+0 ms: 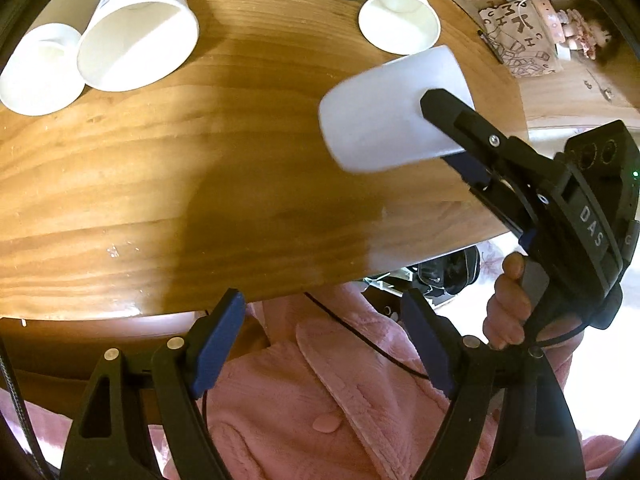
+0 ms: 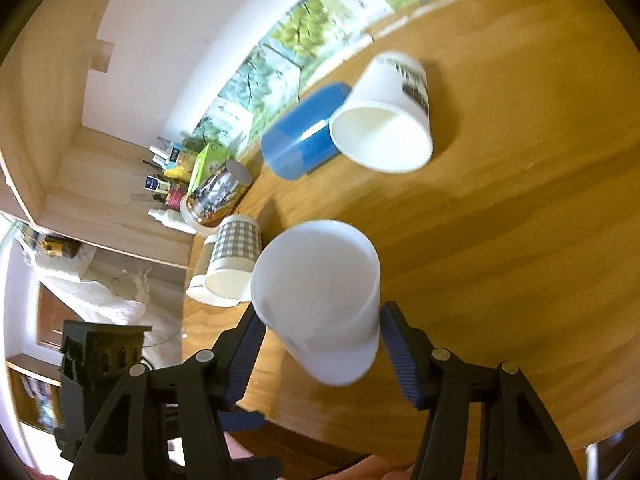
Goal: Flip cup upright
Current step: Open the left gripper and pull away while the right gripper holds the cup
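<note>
Above wooden table (image 1: pixel 168 168), right gripper (image 2: pixel 320 332) pinched translucent white cup (image 2: pixel 320 296) by its sides, cup lifted clear, tilted, mouth facing away from camera. Flip judged midway: grasp and lift done, turning upright and setting down left. Left gripper (image 1: pixel 320 344) spread, holding nothing, near table edge. "DAS" readable on right gripper body; print on paper cup (image 2: pixel 384 120) too blurred.

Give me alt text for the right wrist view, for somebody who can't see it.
The right gripper holds a white plastic cup tilted above a wooden table, its open mouth towards the camera. Behind it on the table are a white paper cup, a blue cup and a checked cup.
</note>
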`<state>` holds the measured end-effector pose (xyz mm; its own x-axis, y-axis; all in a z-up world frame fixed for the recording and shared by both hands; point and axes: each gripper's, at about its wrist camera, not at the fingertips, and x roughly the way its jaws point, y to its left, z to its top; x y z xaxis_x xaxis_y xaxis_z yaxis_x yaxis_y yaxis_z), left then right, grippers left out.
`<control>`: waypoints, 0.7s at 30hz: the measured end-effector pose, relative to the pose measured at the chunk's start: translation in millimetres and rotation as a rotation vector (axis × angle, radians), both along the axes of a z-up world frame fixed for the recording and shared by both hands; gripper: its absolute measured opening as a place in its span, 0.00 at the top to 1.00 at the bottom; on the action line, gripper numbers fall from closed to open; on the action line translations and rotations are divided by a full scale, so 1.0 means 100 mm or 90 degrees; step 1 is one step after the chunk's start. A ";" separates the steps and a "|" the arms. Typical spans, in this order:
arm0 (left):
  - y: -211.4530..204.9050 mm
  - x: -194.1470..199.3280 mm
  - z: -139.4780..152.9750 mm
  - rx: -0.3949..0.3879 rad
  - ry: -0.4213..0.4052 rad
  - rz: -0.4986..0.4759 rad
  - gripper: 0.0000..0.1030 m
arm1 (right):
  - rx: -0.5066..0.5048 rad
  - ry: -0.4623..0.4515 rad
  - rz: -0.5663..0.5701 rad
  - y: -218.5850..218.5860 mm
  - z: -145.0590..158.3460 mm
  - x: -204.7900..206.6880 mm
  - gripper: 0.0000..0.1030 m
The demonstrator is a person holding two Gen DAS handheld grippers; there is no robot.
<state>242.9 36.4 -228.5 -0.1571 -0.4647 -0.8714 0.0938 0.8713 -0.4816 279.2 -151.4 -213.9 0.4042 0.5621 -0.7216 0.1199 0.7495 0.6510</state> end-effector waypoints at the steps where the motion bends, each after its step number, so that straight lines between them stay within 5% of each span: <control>1: -0.01 0.00 0.00 0.001 -0.003 0.000 0.19 | -0.018 -0.013 0.000 0.01 0.03 -0.01 0.43; 6: -0.06 -0.02 0.03 -0.001 -0.017 0.013 0.19 | -0.120 -0.063 0.014 0.10 0.16 -0.06 0.43; 21: 0.11 -0.12 0.12 0.010 -0.084 0.075 0.19 | -0.284 -0.093 0.112 0.46 0.22 -0.31 0.43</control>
